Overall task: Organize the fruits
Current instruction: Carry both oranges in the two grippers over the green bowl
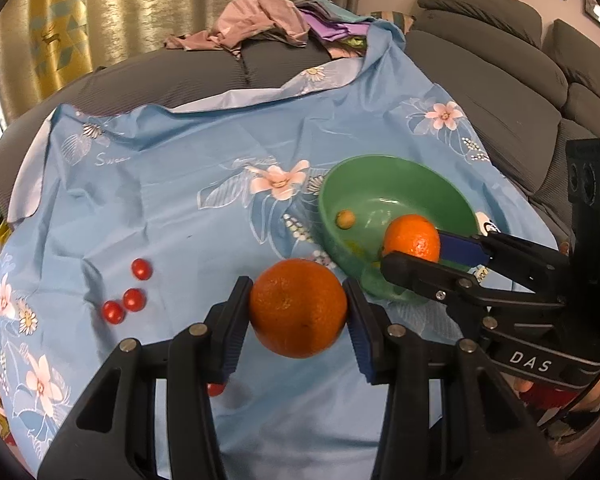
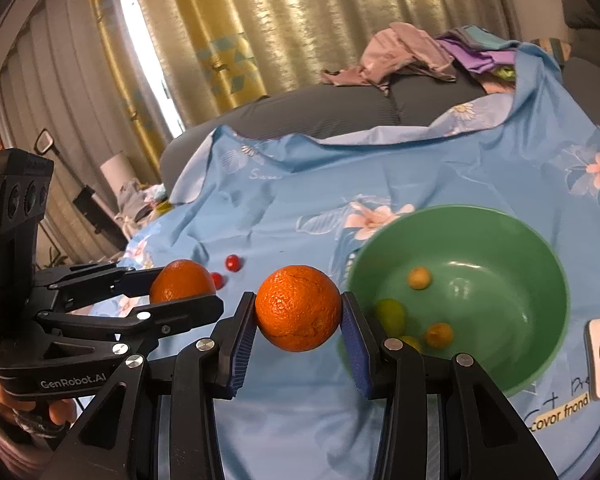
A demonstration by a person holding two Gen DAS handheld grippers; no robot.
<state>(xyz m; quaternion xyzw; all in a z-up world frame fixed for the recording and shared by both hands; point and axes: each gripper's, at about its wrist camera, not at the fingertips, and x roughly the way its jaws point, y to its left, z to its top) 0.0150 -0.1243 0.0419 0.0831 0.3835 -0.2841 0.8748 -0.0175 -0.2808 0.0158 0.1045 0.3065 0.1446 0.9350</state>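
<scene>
**Both grippers clamped on oranges beside the green bowl**

Reference landmark: the green bowl, resting on the blue floral cloth.

Left gripper: the jaws are parted about as wide as the fruit and grip an orange between the blue pads. Both pads touch the peel on opposite sides. The fruit is held off the cloth, just beside the bowl's near-left rim.

Right gripper: the jaws stand at a similar opening and clench a second orange, pads touching both sides. In the left wrist view this orange sits over the bowl's near rim, above the interior.

Bowl contents: two small orange-yellow fruits and a green fruit lie on the bottom; another yellowish piece is partly hidden behind the right gripper's finger.

Three cherry tomatoes lie on the cloth well to the left of the bowl, apart from both grippers; a fourth red one shows beneath the left gripper's finger.
</scene>
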